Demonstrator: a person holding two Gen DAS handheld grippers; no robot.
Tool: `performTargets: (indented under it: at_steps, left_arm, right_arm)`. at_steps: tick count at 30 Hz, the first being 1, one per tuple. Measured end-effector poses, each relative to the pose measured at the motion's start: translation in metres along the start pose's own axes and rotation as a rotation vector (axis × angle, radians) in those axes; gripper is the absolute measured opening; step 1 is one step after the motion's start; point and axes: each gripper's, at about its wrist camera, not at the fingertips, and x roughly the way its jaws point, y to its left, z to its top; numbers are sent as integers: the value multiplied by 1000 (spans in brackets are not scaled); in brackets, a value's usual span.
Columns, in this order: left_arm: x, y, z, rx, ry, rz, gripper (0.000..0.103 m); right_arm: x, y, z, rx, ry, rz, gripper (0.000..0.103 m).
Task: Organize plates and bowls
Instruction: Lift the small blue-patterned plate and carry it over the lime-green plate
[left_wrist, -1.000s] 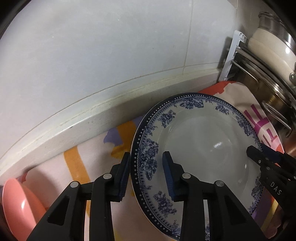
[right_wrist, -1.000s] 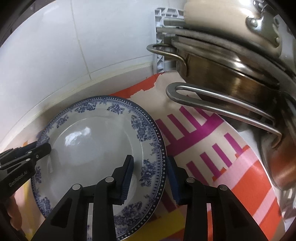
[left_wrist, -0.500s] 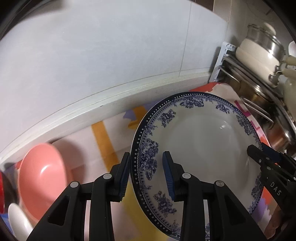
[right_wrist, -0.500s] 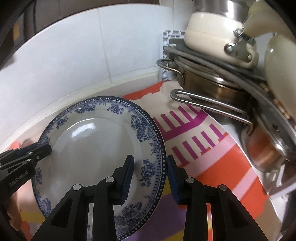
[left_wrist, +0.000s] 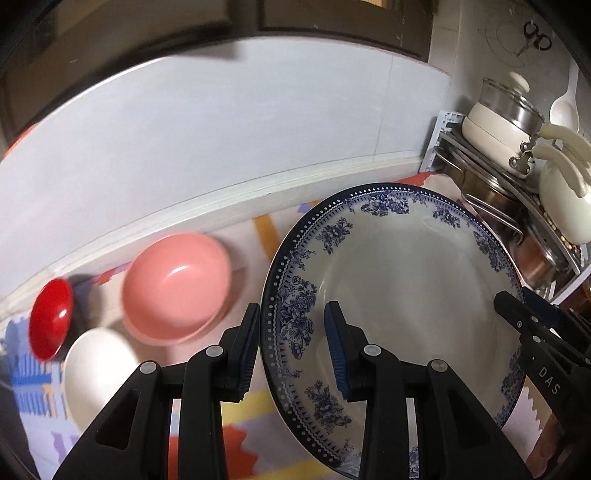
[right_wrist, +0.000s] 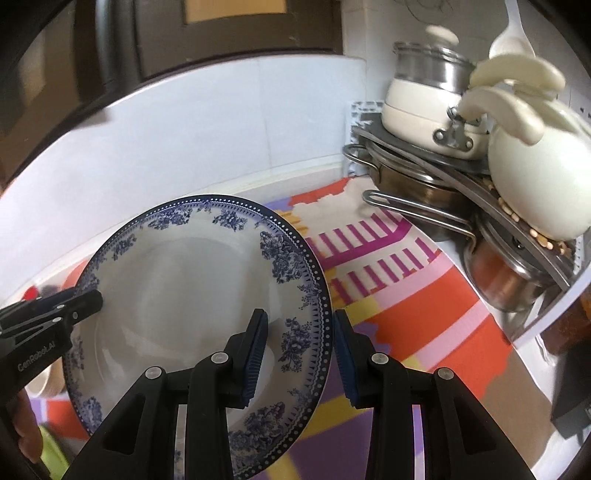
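Above the patterned mat (right_wrist: 424, 314), both claws, left (left_wrist: 291, 350) and right (right_wrist: 299, 354), grasp the blue-rimmed plate (left_wrist: 399, 280) at opposite edges.

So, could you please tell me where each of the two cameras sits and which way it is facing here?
Left wrist: sits on the left hand-held gripper, looking forward along its fingers at the blue-and-white plate, with the pink bowl and wall beyond; the right hand-held gripper enters at the right edge.
Right wrist: sits on the right hand-held gripper, looking at the plate's opposite rim, with stacked pots on the right; the left hand-held gripper enters at the left edge.
Shared: the plate, each other's gripper, the patterned mat and the pots.
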Motion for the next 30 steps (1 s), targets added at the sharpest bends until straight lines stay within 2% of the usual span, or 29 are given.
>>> performTargets:
  at_steps: [8, 30]
  left_arm:
    - [-47, 50, -34, -59, -31, 62, 35]
    - [-138, 134, -144, -272, -54, 217, 36]
  right_arm:
    - [-40, 31, -22, -40, -2, 63, 37]
    - [-105, 128, -82, -265, -14, 241, 37]
